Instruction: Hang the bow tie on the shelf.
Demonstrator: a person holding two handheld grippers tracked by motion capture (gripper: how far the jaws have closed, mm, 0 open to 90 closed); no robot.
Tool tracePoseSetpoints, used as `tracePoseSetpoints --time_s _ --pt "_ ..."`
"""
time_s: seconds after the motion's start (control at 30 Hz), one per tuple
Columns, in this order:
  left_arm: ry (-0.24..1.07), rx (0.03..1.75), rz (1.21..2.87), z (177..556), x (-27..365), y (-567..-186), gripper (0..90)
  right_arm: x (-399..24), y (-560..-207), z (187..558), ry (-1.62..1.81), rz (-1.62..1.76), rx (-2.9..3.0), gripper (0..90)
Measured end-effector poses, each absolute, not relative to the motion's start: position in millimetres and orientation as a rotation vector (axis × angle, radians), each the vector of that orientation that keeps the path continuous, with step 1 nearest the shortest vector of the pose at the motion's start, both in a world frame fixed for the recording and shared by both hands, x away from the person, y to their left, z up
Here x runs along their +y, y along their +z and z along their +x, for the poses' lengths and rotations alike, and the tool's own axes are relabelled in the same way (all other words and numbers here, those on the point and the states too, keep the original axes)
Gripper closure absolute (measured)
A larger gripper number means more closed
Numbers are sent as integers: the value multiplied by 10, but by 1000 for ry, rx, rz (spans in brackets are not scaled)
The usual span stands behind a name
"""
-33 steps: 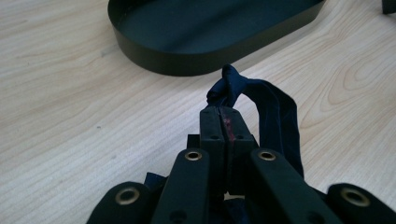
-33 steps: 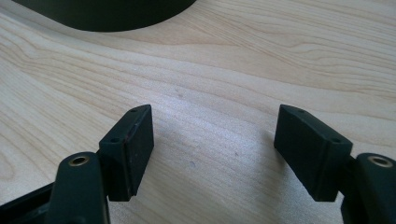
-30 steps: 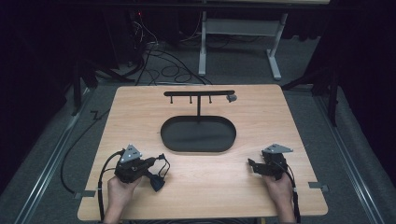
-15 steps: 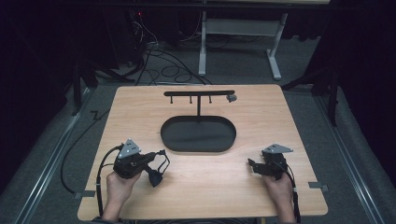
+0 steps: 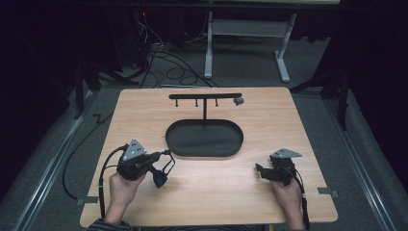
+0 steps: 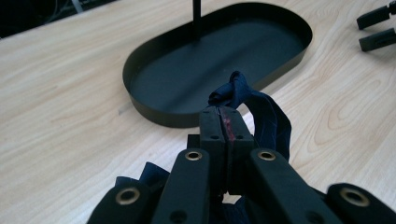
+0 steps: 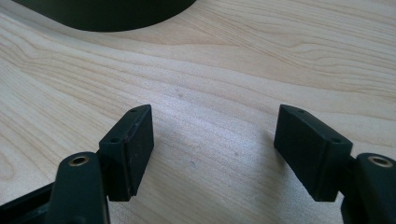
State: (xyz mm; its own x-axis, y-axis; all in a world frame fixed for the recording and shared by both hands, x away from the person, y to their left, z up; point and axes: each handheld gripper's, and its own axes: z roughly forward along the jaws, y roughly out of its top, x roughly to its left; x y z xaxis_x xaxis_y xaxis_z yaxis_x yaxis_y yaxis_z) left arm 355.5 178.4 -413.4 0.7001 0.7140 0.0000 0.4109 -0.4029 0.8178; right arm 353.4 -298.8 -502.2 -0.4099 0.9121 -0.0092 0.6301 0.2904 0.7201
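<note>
Gripping a dark navy fabric strap (image 6: 261, 114) w/ closed jaws, left gripper (image 5: 161, 166) is hovering near table's front-left edge; black T-shaped hook rack (image 5: 205, 97) on its oval tray (image 5: 204, 139) is lying ahead-right, bar parallel to back edge. Right gripper (image 7: 212, 149) is resting open, empty, front-right.

Stand (image 5: 204, 103) mid-table, sides free.

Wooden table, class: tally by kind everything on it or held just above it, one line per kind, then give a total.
Grippers: 2, the left gripper and the right gripper
Black oval tray with its T-shaped hook stand: 1
Dark blue strap, pinched in the left gripper: 1
Small grey piece at the stand's right end: 1
Total: 5
</note>
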Motion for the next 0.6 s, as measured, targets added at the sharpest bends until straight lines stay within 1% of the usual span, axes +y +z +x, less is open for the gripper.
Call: tracePoseSetpoints --time_s 0.1,0.47,0.6 --pt "480 844 2048 3555 1746 -4085 887 -2988 -5022 3534 904 1381 2144 298" --pt "474 817 2032 3619 1719 -3941 887 -2988 -5022 3534 904 1381 2144 298" --pt "396 802 1978 3675 1723 -3882 887 -2988 -5022 3534 904 1381 2144 298"
